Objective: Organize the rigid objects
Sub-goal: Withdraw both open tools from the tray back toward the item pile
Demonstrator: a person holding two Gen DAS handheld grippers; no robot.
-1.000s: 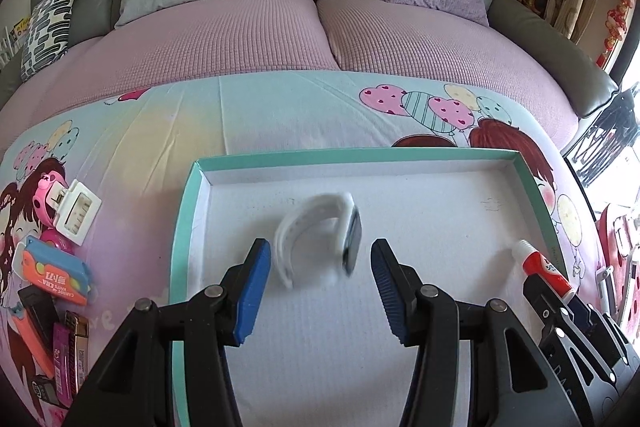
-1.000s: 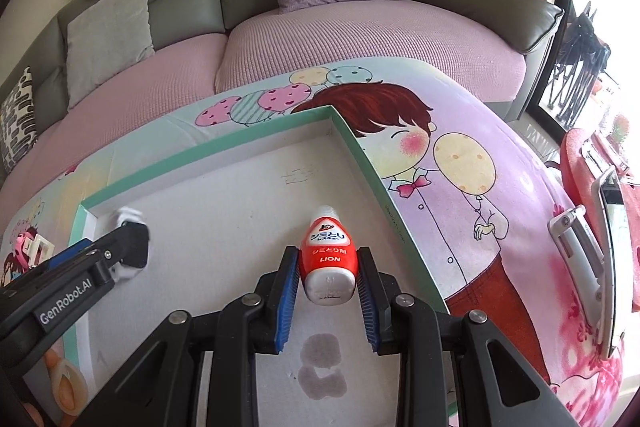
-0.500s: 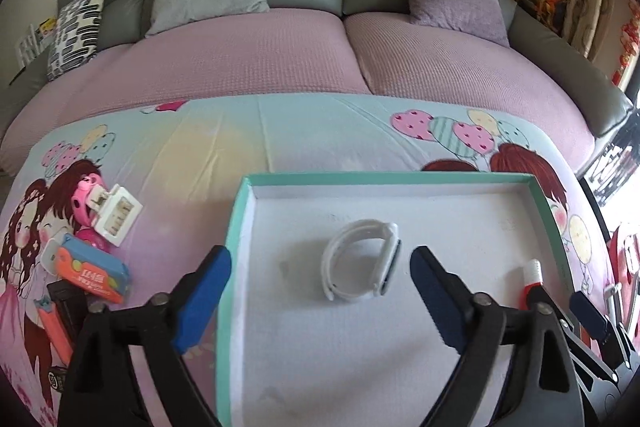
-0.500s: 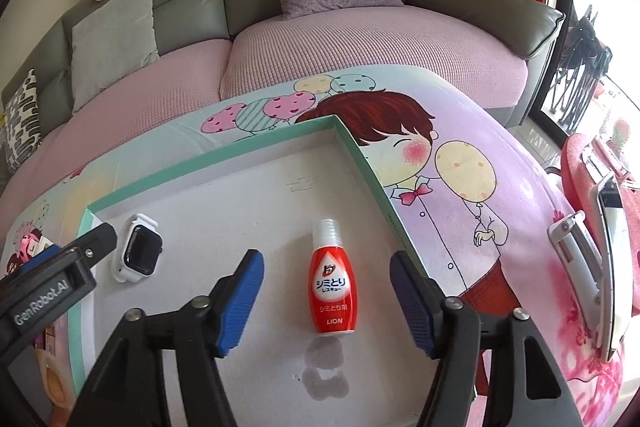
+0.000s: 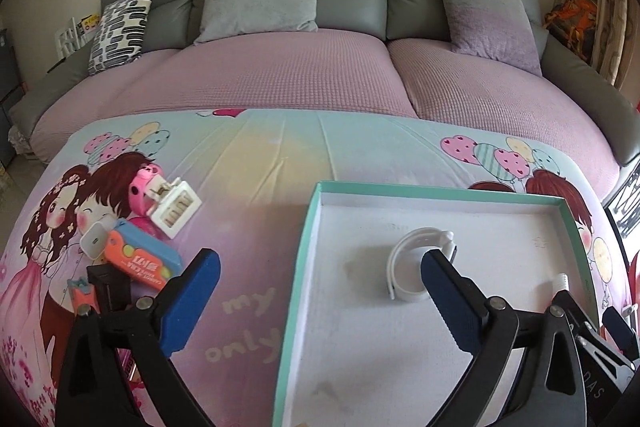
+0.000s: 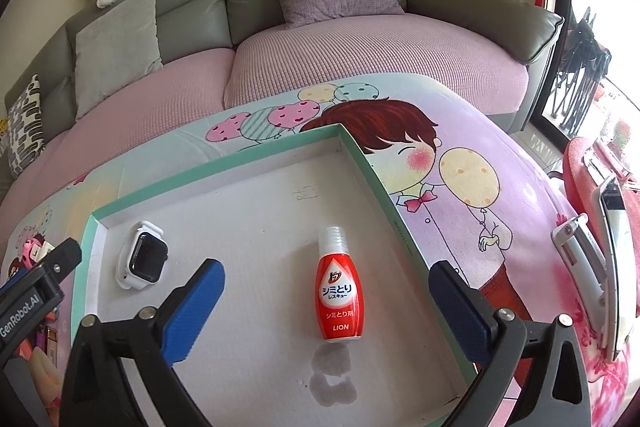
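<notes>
Red bottle [image 6: 340,297]: "LION"; left tool [image 6: 34,301]: "GenRobot.AI"; cloth [image 5: 256,163]: "my only".

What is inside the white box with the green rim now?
Inside the white box with the green rim lie a white smartwatch and a red bottle. Its nearest corners are covered by the grippers.

On the bench, a tray [image 6: 360,155] sits before the sofa [image 5: 280,75]. In the tray, a watch [image 6: 144,257] lies near its far left corner and a bottle [image 6: 339,297] toward its right edge. Small items [image 5: 148,223] cluster left of the tray.
</notes>
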